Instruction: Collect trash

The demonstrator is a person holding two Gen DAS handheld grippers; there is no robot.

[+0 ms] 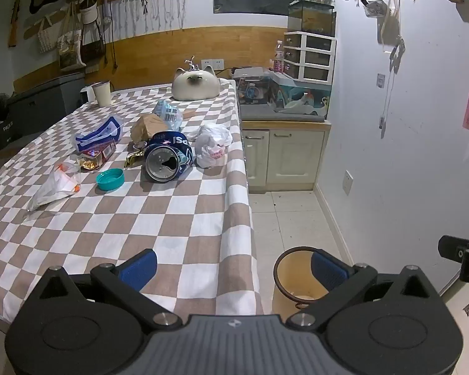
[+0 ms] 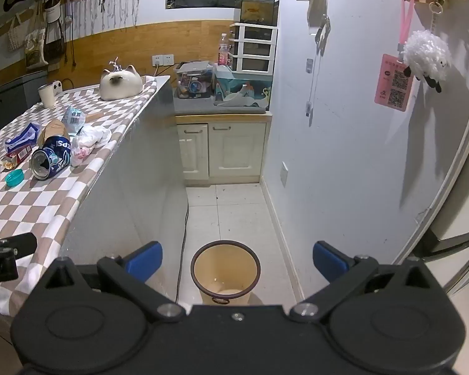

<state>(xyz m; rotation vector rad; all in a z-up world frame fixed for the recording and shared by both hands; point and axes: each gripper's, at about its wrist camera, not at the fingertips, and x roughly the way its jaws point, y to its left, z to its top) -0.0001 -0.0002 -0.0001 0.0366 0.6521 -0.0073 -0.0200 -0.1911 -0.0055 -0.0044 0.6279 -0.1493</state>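
We saw the left gripper (image 1: 233, 270) wide open, empty, tilted down over the counter (image 1: 178, 218) edge. Right gripper (image 2: 237, 262) also gaped empty, angled down above the bin (image 2: 203, 276) on the floor. Crushed blue can (image 1: 167, 159) lay on its side, long axis running away from us, opened top facing the camera. Teal cap (image 1: 110, 179) and white bag (image 1: 211, 143) lay near it.

A table under a brown-and-white checked cloth (image 1: 178, 218) carries 1 crushed blue soda can (image 1: 167, 159), a teal plastic lid (image 1: 110, 179), a crumpled white plastic bag (image 1: 211, 143) and a cream cat-shaped ceramic piece (image 1: 195, 86).
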